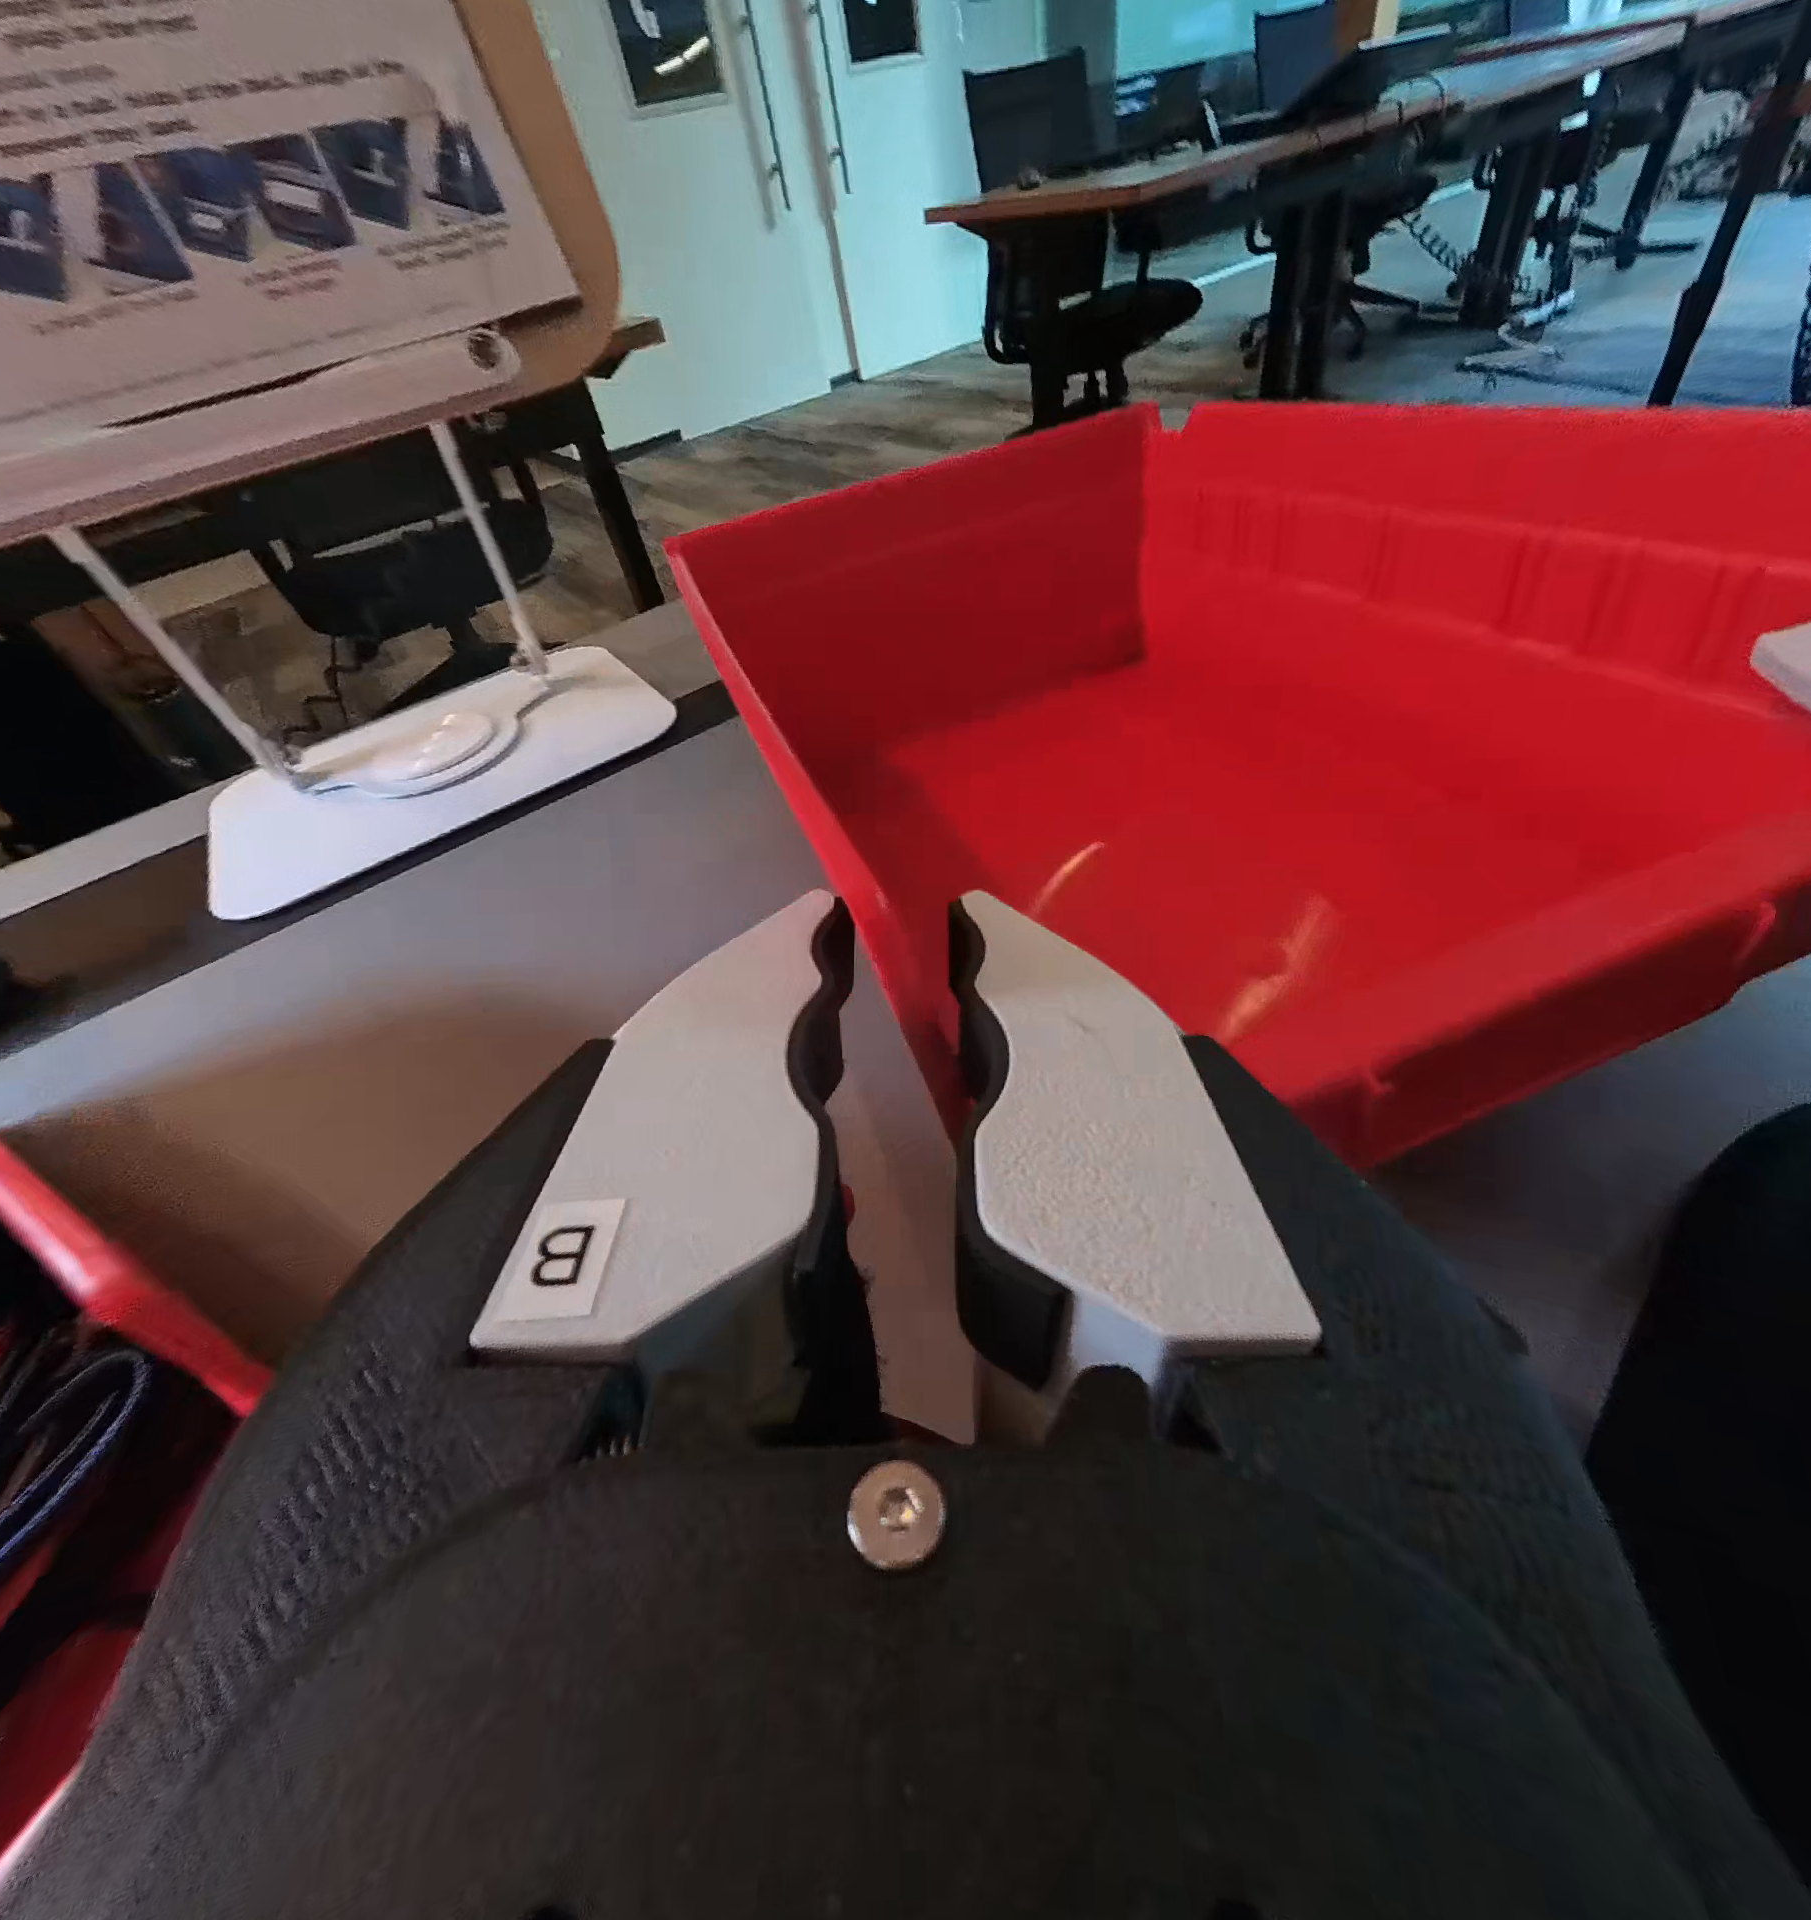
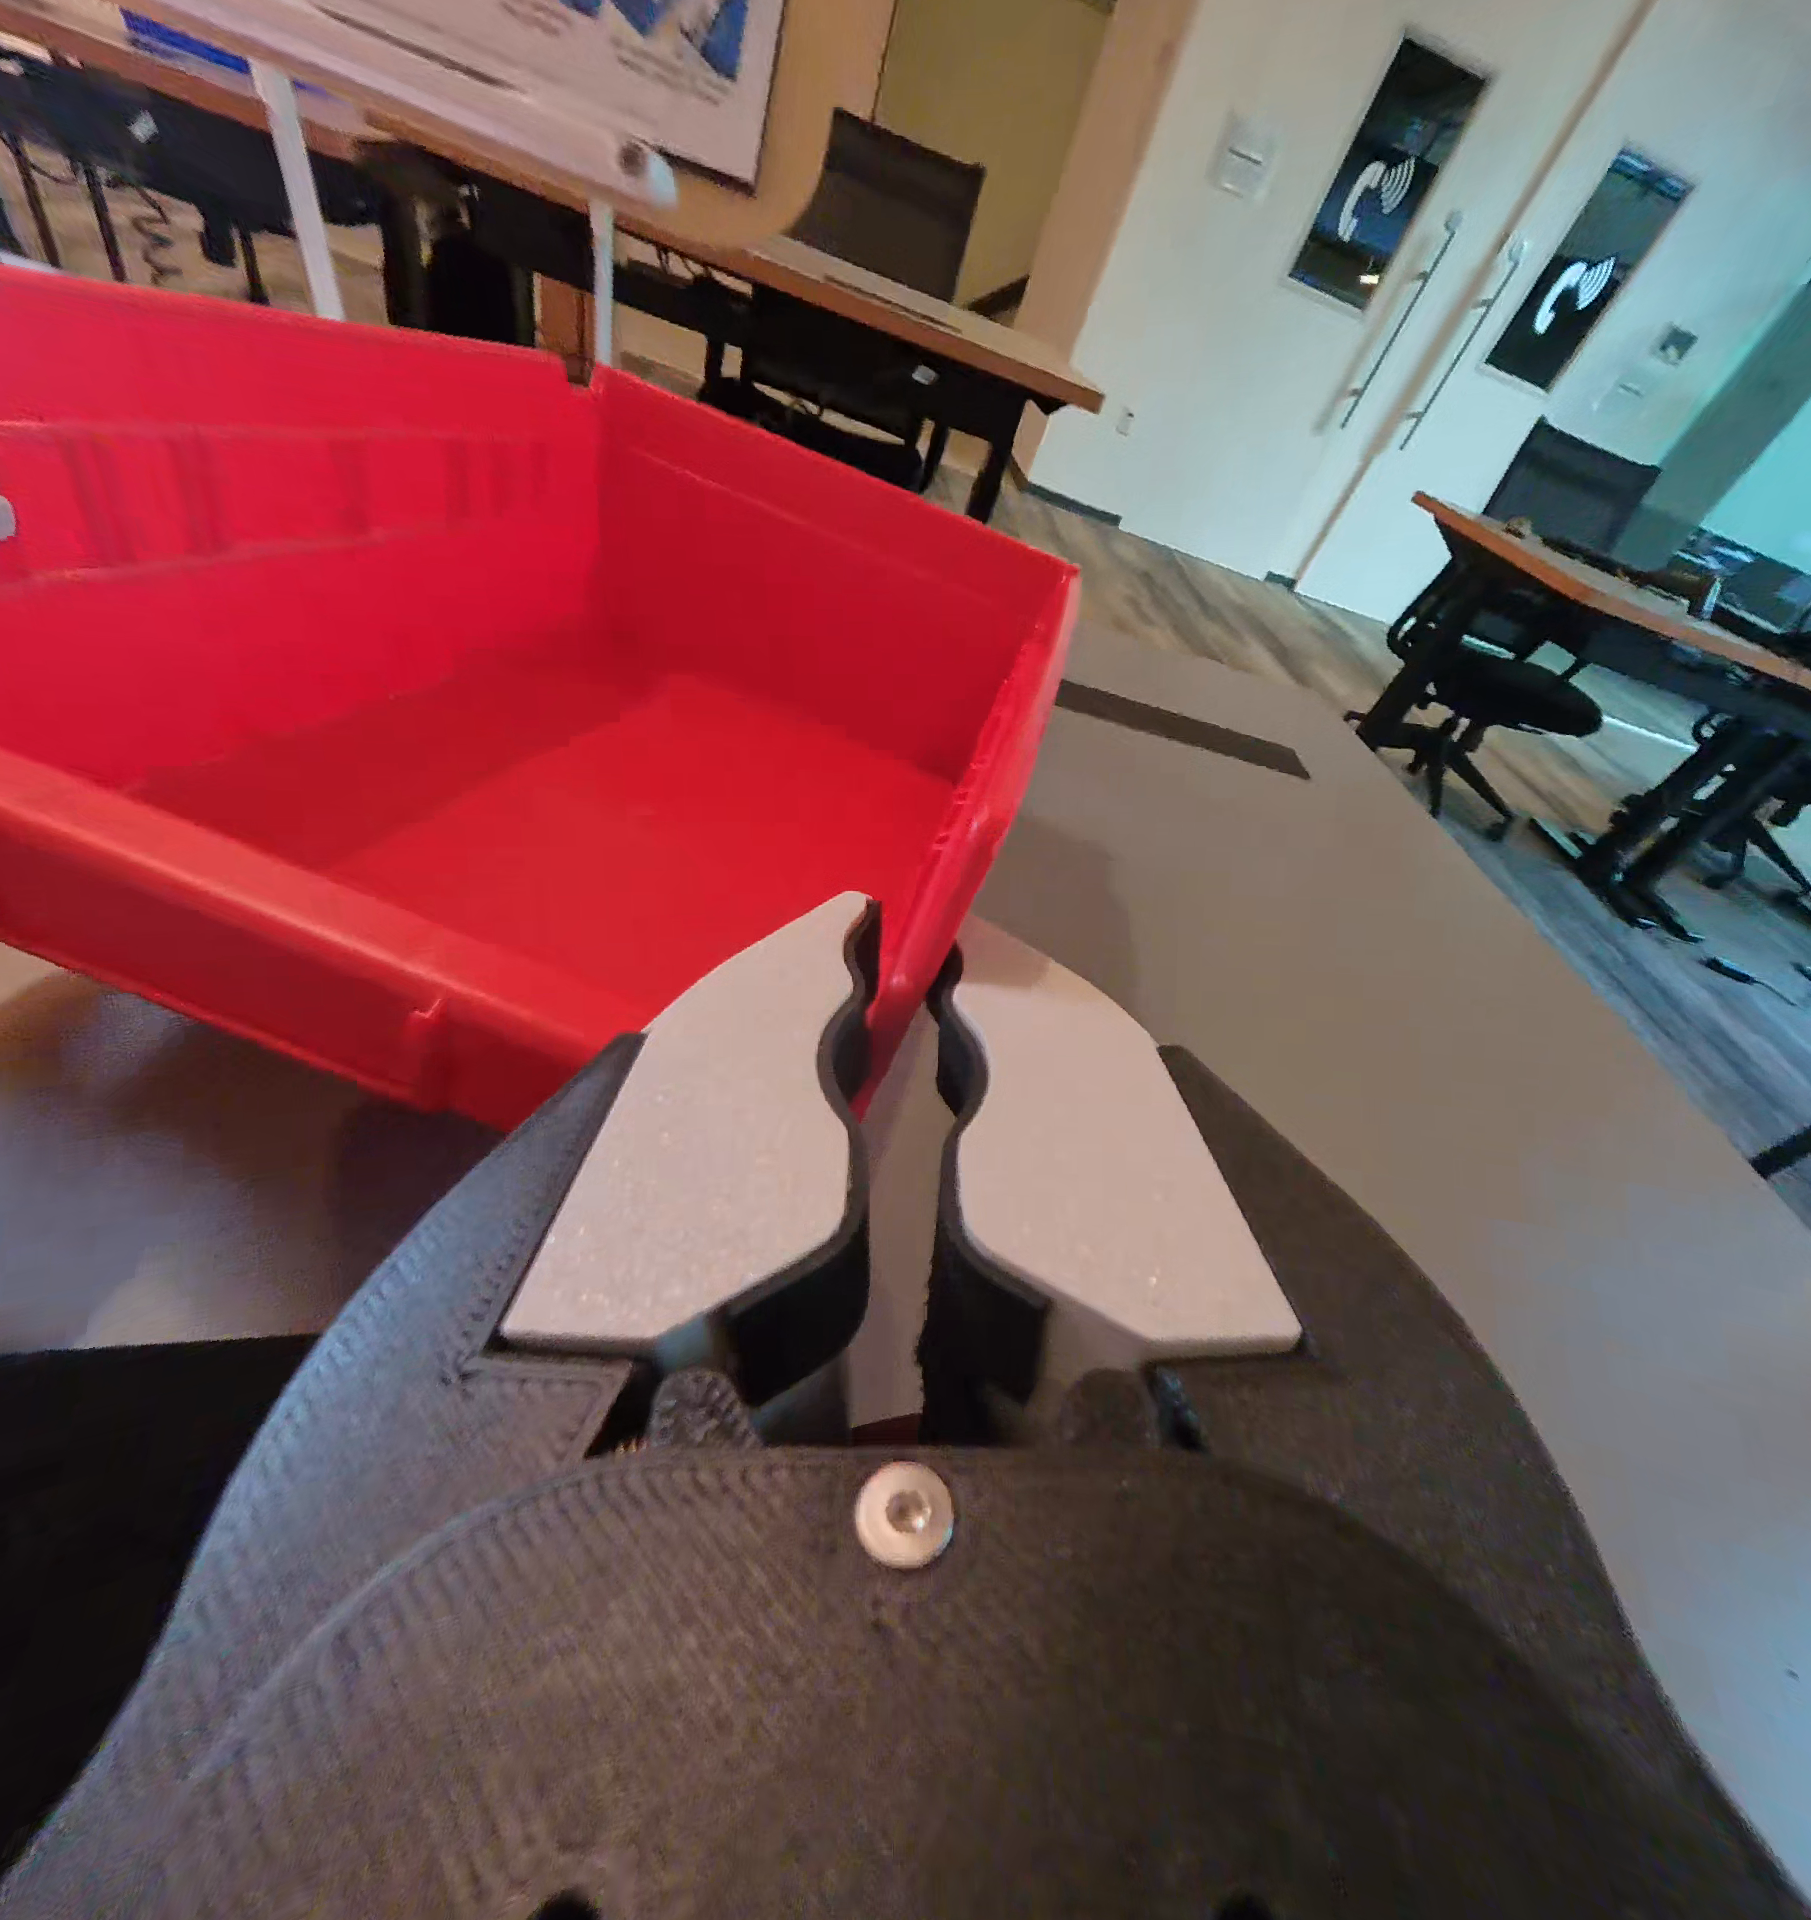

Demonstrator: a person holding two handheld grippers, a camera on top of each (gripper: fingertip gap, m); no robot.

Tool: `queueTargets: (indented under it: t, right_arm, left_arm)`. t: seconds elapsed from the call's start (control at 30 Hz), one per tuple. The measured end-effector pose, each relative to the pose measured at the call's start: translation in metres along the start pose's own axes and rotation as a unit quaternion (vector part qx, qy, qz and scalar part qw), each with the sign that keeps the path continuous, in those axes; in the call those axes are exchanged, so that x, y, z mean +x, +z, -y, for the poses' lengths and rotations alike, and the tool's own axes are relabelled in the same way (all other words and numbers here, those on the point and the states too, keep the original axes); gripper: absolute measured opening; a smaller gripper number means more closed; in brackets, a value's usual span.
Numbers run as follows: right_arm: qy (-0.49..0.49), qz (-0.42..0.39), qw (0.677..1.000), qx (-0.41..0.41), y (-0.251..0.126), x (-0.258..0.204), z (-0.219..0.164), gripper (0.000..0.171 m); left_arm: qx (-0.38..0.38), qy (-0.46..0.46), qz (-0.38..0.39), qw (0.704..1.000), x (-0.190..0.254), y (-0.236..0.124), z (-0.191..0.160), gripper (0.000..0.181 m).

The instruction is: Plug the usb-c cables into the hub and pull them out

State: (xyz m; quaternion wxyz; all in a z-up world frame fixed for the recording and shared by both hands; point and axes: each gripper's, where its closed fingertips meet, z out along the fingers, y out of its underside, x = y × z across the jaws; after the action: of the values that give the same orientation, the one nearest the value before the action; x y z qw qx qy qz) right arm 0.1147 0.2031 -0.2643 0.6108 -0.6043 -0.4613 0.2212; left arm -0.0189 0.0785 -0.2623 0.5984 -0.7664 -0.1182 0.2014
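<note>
The left tool (image 1: pixel 899 920) had its 2 grey fingers (image 1: pixel 719 1101) nearly closed, a narrow gap between the tips. The right tool (image 2: pixel 906 951) matched it, fingers (image 2: pixel 714 1132) drawn close, tips almost meeting, tilted slightly downward ahead.

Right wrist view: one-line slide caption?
Right gripper clamps the empty red bin's side wall on a grey table.

left wrist: close, bin's left corner | right wrist: right corner | shared: red bin (image 1: pixel 1296 810) (image 2: pixel 465 727)

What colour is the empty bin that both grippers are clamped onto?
Bright red, inside and out. The bin shows best in the right wrist view, where the right gripper pinches its side wall.
</note>
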Motion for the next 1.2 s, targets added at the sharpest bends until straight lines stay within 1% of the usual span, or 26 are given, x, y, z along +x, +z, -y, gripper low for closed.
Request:
queueTargets:
  t: [0.07, 0.1, 0.13, 0.17, 0.23, 0.27, 0.33, 0.37, 0.4, 0.47, 0.53, 0.57, 0.6, 0.63, 0.67, 0.7, 0.77, 0.8, 0.83, 0.93, 1.03, 1.2]
  right_arm:
    - [0.005, 0.014, 0.999, -0.032, 0.004, 0.004, -0.016, 0.008]
    - [0.009, 0.034, 0.998, -0.054, 0.006, 0.003, -0.026, 0.008]
    - [0.013, 0.056, 0.996, -0.068, 0.007, 0.002, -0.034, 0.010]
    - [0.020, 0.072, 0.995, -0.066, 0.005, 0.003, -0.036, 0.023]
    - [0.029, 0.079, 0.996, -0.022, -0.003, 0.014, -0.025, 0.043]
    - [0.026, 0.080, 0.996, 0.015, -0.008, 0.020, -0.016, 0.052]
    - [-0.011, 0.108, 0.989, 0.100, -0.021, 0.017, 0.006, 0.075]
    - [-0.039, 0.127, 0.984, 0.121, -0.027, 0.010, 0.013, 0.077]
    - [-0.071, 0.151, 0.979, 0.115, -0.032, -0.001, 0.015, 0.076]
    - [-0.125, 0.217, 0.967, 0.057, -0.037, -0.033, 0.009, 0.075]
    - [-0.176, 0.278, 0.944, 0.008, -0.040, -0.071, 0.002, 0.073]
    - [-0.209, 0.292, 0.933, -0.006, -0.038, -0.087, 0.000, 0.070]
    - [-0.246, 0.294, 0.924, -0.017, -0.034, -0.099, -0.002, 0.067]
    - [-0.282, 0.291, 0.914, -0.027, -0.028, -0.108, -0.005, 0.065]
    - [-0.312, 0.287, 0.905, -0.035, -0.021, -0.116, -0.008, 0.062]
    - [-0.335, 0.283, 0.898, -0.046, -0.015, -0.122, -0.011, 0.060]
    - [-0.369, 0.274, 0.885, -0.076, -0.002, -0.127, -0.019, 0.050]
    - [-0.388, 0.257, 0.881, -0.088, 0.004, -0.123, -0.023, 0.039]
    - [-0.401, 0.254, 0.875, -0.094, 0.007, -0.121, -0.027, 0.036]
    - [-0.379, 0.238, 0.887, -0.111, 0.012, -0.103, -0.031, 0.038]
    - [-0.375, 0.208, 0.894, -0.131, 0.015, -0.069, -0.042, 0.040]
    - [-0.369, 0.191, 0.895, -0.161, 0.008, -0.013, -0.062, 0.041]
  left_arm:
    - [-0.035, 0.016, -0.031, 0.999, 0.010, 0.003, -0.010, 0.023]
    - [-0.071, 0.017, -0.060, 0.996, 0.015, 0.001, -0.019, 0.025]
    - [-0.085, 0.010, -0.083, 0.993, 0.018, -0.003, -0.023, 0.028]
    - [-0.081, 0.005, -0.090, 0.993, 0.016, -0.011, -0.021, 0.032]
    - [-0.070, 0.023, -0.081, 0.994, 0.003, -0.033, -0.015, 0.045]
    - [-0.069, 0.037, -0.069, 0.995, -0.007, -0.046, -0.014, 0.049]
    - [-0.085, 0.075, -0.045, 0.993, -0.029, -0.071, -0.021, 0.055]
    - [-0.099, 0.093, -0.039, 0.990, -0.040, -0.082, -0.028, 0.057]
    - [-0.116, 0.104, -0.032, 0.987, -0.050, -0.092, -0.037, 0.057]
    - [-0.157, 0.119, -0.020, 0.980, -0.070, -0.106, -0.057, 0.057]
    - [-0.193, 0.135, -0.018, 0.972, -0.083, -0.112, -0.077, 0.057]
    - [-0.207, 0.144, -0.025, 0.967, -0.087, -0.112, -0.086, 0.057]
    - [-0.219, 0.152, -0.030, 0.963, -0.091, -0.112, -0.094, 0.058]
    - [-0.201, 0.158, -0.028, 0.966, -0.095, -0.109, -0.092, 0.052]
    - [-0.208, 0.156, -0.027, 0.965, -0.100, -0.108, -0.096, 0.051]
    - [-0.241, 0.154, -0.021, 0.958, -0.108, -0.109, -0.106, 0.052]
    - [-0.292, 0.188, -0.007, 0.938, -0.123, -0.115, -0.120, 0.045]
    - [-0.311, 0.214, 0.000, 0.926, -0.131, -0.119, -0.124, 0.038]
    - [-0.318, 0.221, -0.006, 0.922, -0.134, -0.123, -0.127, 0.038]
    - [-0.324, 0.192, -0.015, 0.926, -0.144, -0.140, -0.132, 0.039]
    - [-0.322, 0.188, -0.016, 0.928, -0.158, -0.162, -0.139, 0.041]
    - [-0.336, 0.185, -0.020, 0.923, -0.180, -0.205, -0.152, 0.042]
